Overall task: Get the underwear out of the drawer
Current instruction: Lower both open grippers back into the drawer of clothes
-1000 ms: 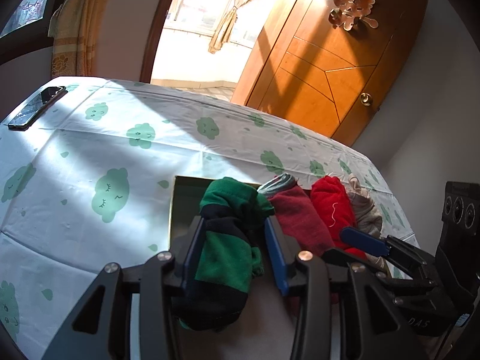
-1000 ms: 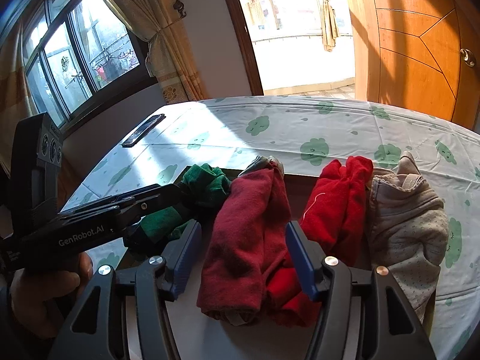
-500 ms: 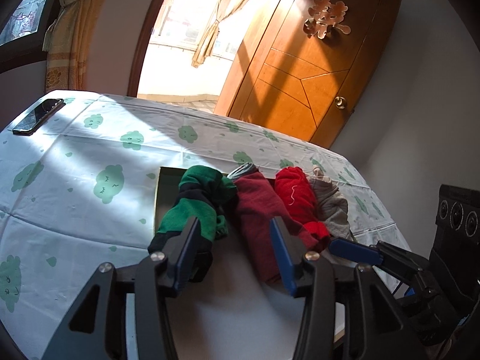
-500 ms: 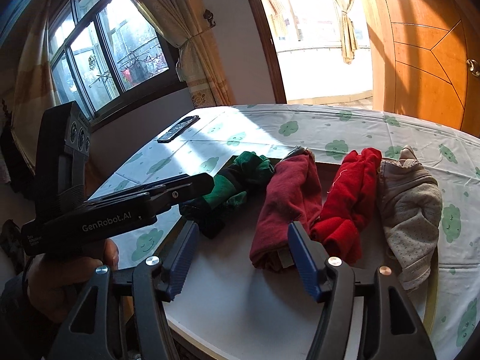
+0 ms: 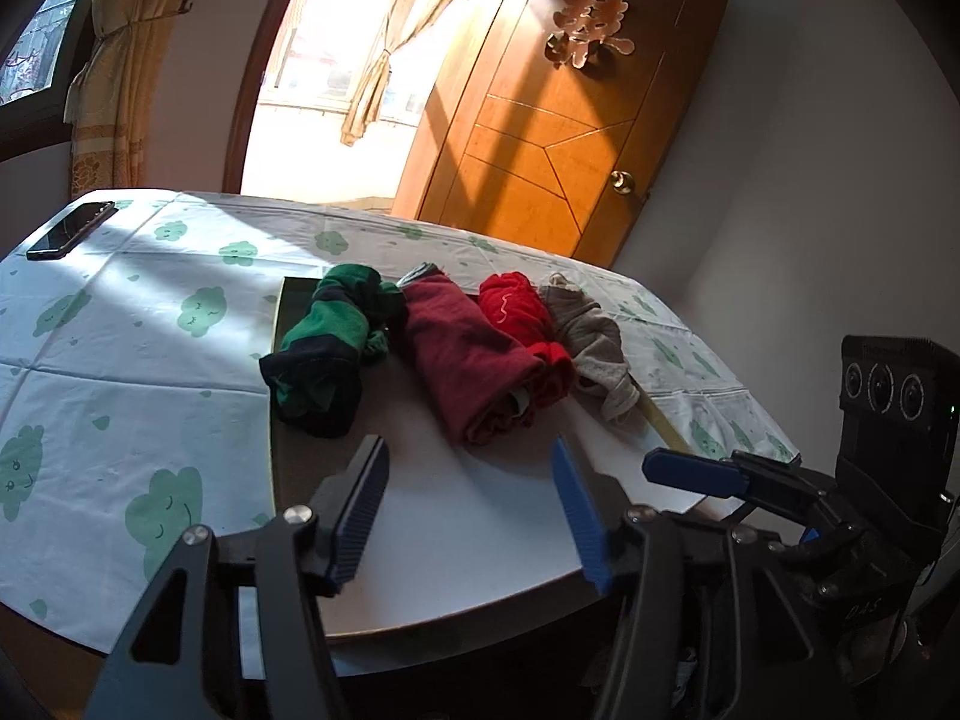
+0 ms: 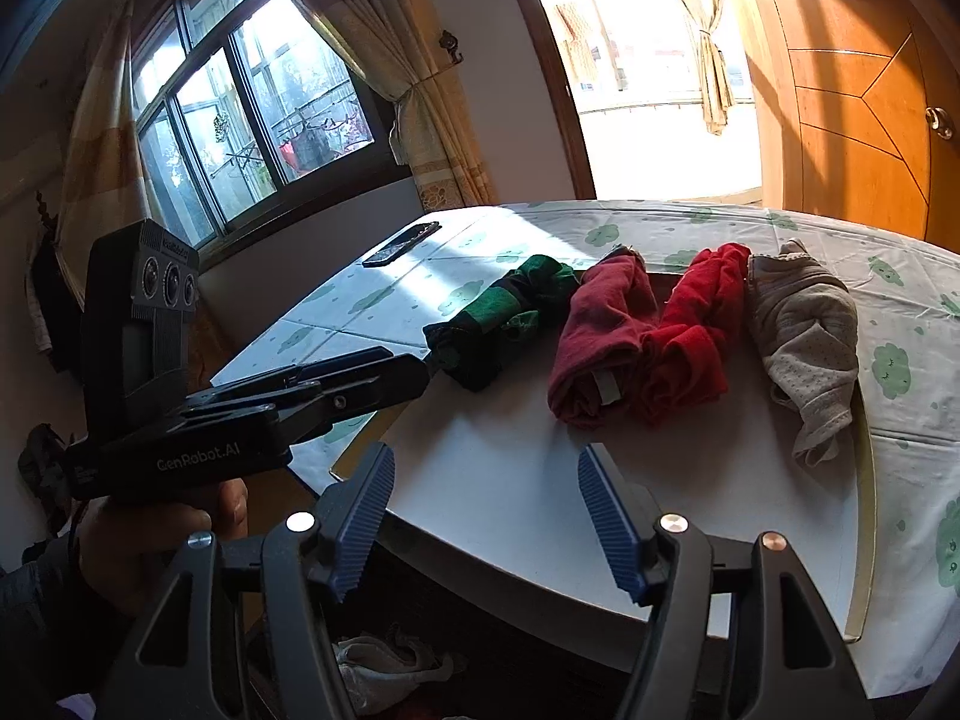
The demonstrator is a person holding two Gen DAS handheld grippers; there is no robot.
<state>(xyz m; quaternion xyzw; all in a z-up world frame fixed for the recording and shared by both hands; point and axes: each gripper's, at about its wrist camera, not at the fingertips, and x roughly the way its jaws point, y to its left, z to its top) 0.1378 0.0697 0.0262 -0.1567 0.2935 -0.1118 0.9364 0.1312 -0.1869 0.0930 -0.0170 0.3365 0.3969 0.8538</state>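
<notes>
Left wrist view: left gripper (image 5: 471,501) jaws spreading wider, nothing btwn them, over bare part of white board (image 5: 480,516). Four rolled underwear in a row on board's far half: green one (image 5: 324,348) at board's left edge, then dark red one (image 5: 468,354), bright red one (image 5: 522,318), grey one (image 5: 591,336) at right edge. Board lies on tabletop w/ cloud-print cloth (image 5: 132,360). Phone (image 5: 72,228) well left of board, far corner. Right gripper (image 5: 696,474) at board's near right corner.

Right wrist view: right gripper (image 6: 486,516) jaws apart, empty, above board (image 6: 540,480) near edge. Same row: green one (image 6: 504,318), dark red one (image 6: 600,330), bright red one (image 6: 690,336), grey one (image 6: 804,324). Left gripper (image 6: 372,381) held by hand (image 6: 156,534), tip just beside the green one; can't tell if touching. Phone (image 6: 402,243) beyond board.
</notes>
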